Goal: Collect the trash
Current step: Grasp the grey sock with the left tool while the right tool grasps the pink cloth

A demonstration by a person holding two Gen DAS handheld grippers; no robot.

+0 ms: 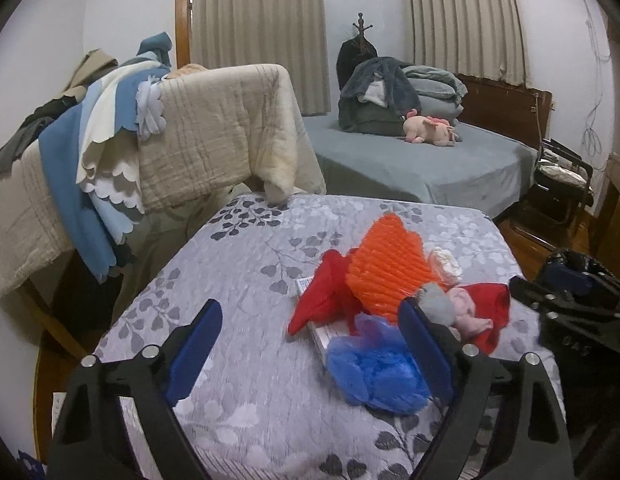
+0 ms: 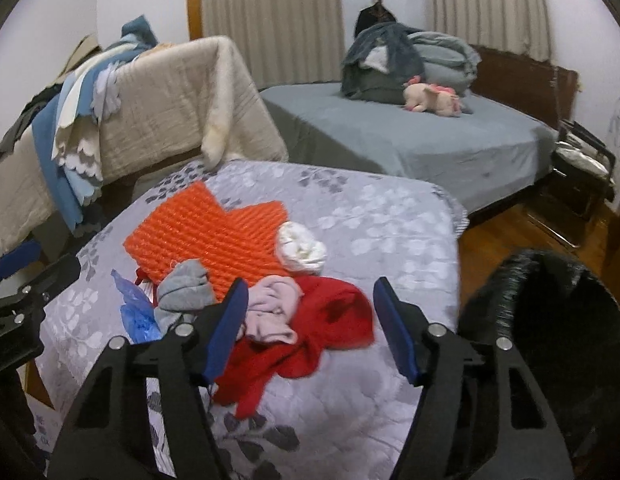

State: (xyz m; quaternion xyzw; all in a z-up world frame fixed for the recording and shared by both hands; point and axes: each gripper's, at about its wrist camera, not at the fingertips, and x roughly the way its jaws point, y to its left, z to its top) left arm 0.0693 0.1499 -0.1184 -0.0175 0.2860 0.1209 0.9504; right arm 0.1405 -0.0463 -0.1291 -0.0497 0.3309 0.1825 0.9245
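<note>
Right hand-held gripper (image 2: 310,328): jaws part-open, nothing clamped, straddling the red cloth (image 2: 330,320) and pink wad (image 2: 269,312) at the near end of the pile, likely lined up for a pinch. Left hand-held gripper (image 1: 310,352): jaws wide, empty, blue plastic bag (image 1: 374,368) just inside its right finger. Trash sits heaped on the floral-quilted bed (image 2: 370,208): orange bubble wrap (image 2: 213,232), white wad (image 2: 301,248), grey sock (image 2: 185,284). Black bin bag (image 2: 550,320) waits at right; contents not visible.

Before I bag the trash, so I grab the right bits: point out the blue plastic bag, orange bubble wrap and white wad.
blue plastic bag (image 1: 376,368), left wrist view, crumpled middle
orange bubble wrap (image 2: 213,232), right wrist view, centre
white wad (image 2: 301,246), right wrist view, top
</note>
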